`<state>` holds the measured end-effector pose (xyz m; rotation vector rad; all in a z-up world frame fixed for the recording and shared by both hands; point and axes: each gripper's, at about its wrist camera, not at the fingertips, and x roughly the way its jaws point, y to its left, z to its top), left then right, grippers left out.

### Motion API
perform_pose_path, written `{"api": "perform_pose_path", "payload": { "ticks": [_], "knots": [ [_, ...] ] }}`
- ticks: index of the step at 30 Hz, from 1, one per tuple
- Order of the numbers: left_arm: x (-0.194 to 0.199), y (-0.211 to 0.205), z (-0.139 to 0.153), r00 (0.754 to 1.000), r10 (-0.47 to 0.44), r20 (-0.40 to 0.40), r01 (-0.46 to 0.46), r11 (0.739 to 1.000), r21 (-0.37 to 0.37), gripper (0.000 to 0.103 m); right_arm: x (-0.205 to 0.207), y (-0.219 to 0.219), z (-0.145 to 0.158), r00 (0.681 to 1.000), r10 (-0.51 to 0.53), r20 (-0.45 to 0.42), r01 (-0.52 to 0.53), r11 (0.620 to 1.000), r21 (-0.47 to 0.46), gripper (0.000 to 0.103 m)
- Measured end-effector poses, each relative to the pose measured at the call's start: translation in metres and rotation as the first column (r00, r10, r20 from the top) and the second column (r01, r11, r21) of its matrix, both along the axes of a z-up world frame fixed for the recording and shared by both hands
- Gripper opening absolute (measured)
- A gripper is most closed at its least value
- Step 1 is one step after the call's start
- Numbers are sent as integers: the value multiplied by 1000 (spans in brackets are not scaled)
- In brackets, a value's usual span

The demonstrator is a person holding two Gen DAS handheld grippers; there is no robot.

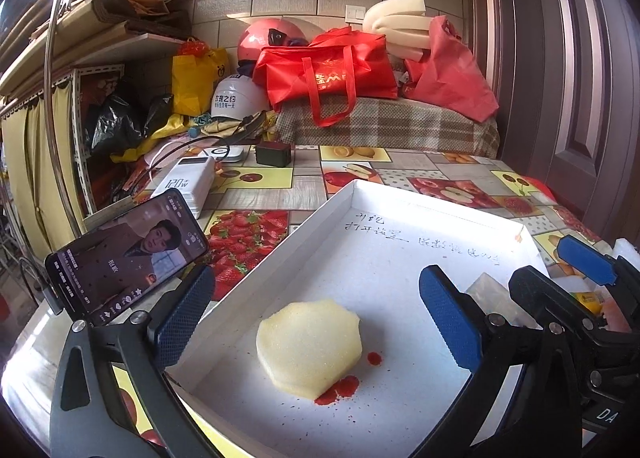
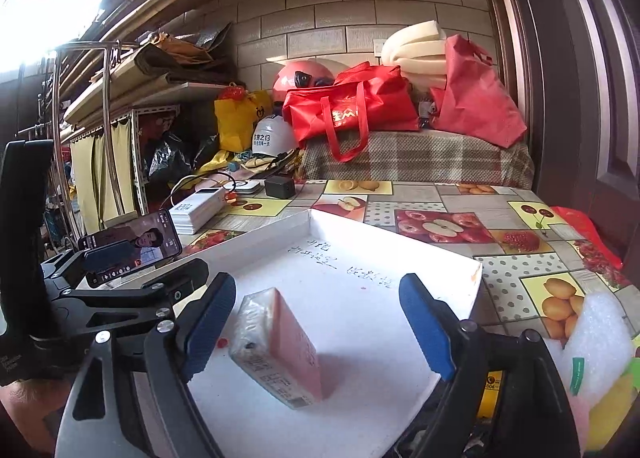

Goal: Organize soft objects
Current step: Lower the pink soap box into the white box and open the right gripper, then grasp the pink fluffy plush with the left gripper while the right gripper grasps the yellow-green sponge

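In the shallow white cardboard tray [image 1: 400,218], handwritten lines stay illegible. The pale yellow foam sponge slice [image 1: 310,346] lies between the left gripper's [image 1: 320,310] wide-open jaws; the pink-wrapped tissue pack [image 2: 280,342], print blurred, lies untouched between the right gripper's [image 2: 320,322] spread jaws. The white power bank [image 1: 186,182] reads "120W".

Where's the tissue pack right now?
In the right wrist view, the tissue pack lies inside the white tray, free between the open right gripper fingers. The yellow sponge sits in the same tray in the left wrist view.

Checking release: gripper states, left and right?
Left gripper: open, sponge lies free in the tray.
Right gripper: open, tissue pack released.
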<state>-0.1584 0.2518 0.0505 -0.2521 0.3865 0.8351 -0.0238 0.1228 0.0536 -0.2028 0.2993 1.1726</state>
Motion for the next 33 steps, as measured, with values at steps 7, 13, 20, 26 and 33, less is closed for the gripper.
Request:
{"api": "perform_pose_path", "payload": {
  "ticks": [7, 13, 20, 26, 33],
  "knots": [
    [-3, -3, 2, 1000, 7, 13, -7, 1000, 21, 103, -4, -1, 0, 1000, -1, 26, 1, 1000, 20, 86],
    [-5, -3, 3, 1000, 12, 22, -13, 1000, 23, 103, -6, -4, 1, 999, -5, 42, 4, 999, 39, 87],
    [-8, -6, 4, 999, 17, 36, -19, 999, 34, 103, -9, -13, -1, 998, -40, 40, 38, 998, 41, 87],
    [-12, -9, 6, 998, 18, 58, -21, 998, 54, 103, -22, -28, -1, 998, -19, 58, 16, 999, 46, 87],
    [-14, -31, 11, 997, -24, 77, 13, 990, 138, 103, -17, -63, 3, 1000, -25, 3, 25, 995, 98, 87]
  ]
}}
